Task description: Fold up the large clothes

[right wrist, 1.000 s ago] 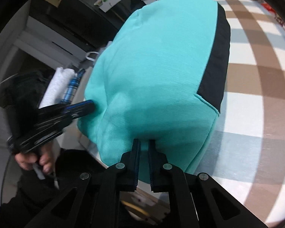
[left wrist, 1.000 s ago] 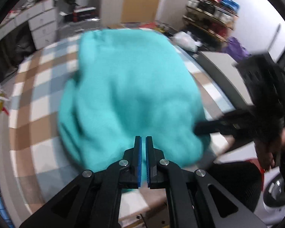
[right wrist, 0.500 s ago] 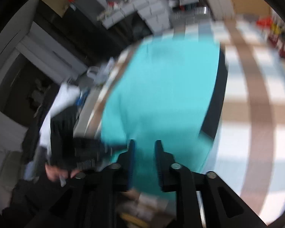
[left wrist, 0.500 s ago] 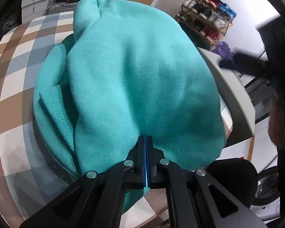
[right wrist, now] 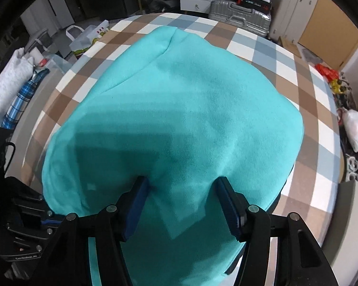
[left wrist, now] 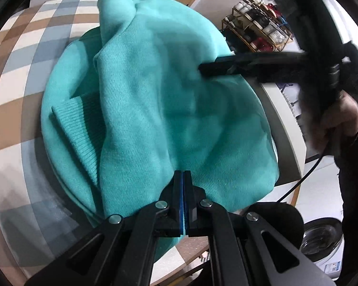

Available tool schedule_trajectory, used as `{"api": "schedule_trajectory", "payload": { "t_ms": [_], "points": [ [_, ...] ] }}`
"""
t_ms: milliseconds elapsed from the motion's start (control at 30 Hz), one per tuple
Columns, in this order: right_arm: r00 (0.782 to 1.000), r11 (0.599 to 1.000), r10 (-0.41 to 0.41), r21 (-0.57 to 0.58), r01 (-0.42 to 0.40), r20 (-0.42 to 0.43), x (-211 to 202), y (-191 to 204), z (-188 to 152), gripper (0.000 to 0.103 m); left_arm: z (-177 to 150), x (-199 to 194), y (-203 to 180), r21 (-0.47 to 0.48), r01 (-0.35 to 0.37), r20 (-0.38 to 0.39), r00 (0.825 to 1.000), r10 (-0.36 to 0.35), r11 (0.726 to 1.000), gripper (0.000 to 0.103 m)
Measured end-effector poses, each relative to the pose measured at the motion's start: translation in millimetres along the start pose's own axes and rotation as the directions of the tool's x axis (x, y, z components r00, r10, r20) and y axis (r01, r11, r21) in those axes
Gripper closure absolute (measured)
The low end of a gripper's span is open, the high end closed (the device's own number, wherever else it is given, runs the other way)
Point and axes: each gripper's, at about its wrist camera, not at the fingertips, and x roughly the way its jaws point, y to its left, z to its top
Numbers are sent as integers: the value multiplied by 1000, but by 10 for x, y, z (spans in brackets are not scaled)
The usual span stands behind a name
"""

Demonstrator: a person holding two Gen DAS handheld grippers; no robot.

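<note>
On the checked surface [right wrist: 286, 54] lies a folded teal sweatshirt [left wrist: 155, 100]; the left tool [left wrist: 183, 178] is clenched on its near edge, while the right tool [right wrist: 182, 186] hovers above, jaws spread.

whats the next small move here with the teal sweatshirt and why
Probably open the left gripper. Its jaws are shut on the near edge of the teal sweatshirt, which already lies folded on the checked table, while the right gripper is open above it.
</note>
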Motion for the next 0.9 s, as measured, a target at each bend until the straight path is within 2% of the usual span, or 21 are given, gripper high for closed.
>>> {"api": "schedule_trajectory", "payload": {
  "t_ms": [33, 67, 100, 167, 267, 333, 433, 467, 500, 533, 567, 633, 667, 767, 833, 900],
  "points": [
    [1000, 1000, 18, -10, -18, 3, -92, 0, 51, 51, 0, -1, -3, -7, 5, -2, 1000, -5, 1000, 103],
    [999, 999, 42, -2, -42, 30, -216, -33, 118, 67, 7, 0, -10, -9, 3, -4, 1000, -3, 1000, 103],
    [994, 997, 72, 31, -75, 83, -346, -94, 210, 73, 11, -1, -17, -8, -1, -5, 1000, 1, 1000, 103],
    [977, 982, 117, 125, -140, 177, -490, -224, 417, 70, 2, -33, 22, -6, -4, -5, 1000, 4, 1000, 103],
    [985, 981, 108, 144, -127, 131, -291, -169, 815, 71, 17, -36, 38, -9, 1, -5, 1000, -1, 1000, 103],
    [995, 990, 74, 117, -82, 73, -30, -41, 1089, 72, 37, -32, 59, -8, 8, -8, 1000, -8, 1000, 103],
    [992, 987, 126, 100, -126, 6, 354, 194, 1312, 72, 73, -1, 98, -12, 19, -14, 1000, -19, 1000, 103],
    [994, 993, 99, 63, -95, -55, 539, 312, 1329, 74, 82, -1, 97, -8, 17, -12, 1000, -17, 1000, 103],
    [987, 1000, 2, 11, -1, -161, 796, 426, 1301, 74, 85, -6, 83, 6, -2, -5, 1000, 2, 1000, 103],
    [979, 999, -34, -12, 32, -202, 930, 469, 1281, 74, 85, -13, 66, 14, -12, -1, 1000, 12, 1000, 103],
    [980, 999, -39, 7, 41, -195, 956, 463, 1307, 74, 74, -14, 39, 24, -25, 3, 1000, 25, 999, 103],
    [979, 994, 39, 106, -18, -202, 925, 314, 1363, 74, 54, -6, -1, 45, -47, 10, 999, 47, 998, 103],
    [979, 992, 69, 118, -47, -193, 884, 262, 1363, 75, 49, -2, -11, 51, -53, 10, 999, 53, 997, 103],
    [990, 988, 104, 122, -92, -95, 487, 14, 1322, 81, 46, 6, -47, 64, -73, 13, 997, 72, 995, 103],
    [996, 984, 90, 157, -85, -27, 190, -194, 1274, 75, 46, 16, -77, 75, -94, 14, 996, 93, 993, 103],
    [995, 961, 100, 260, -93, -12, 19, -461, 1238, 69, 48, 28, -100, 81, -111, 17, 994, 110, 990, 103]
  ]
}}
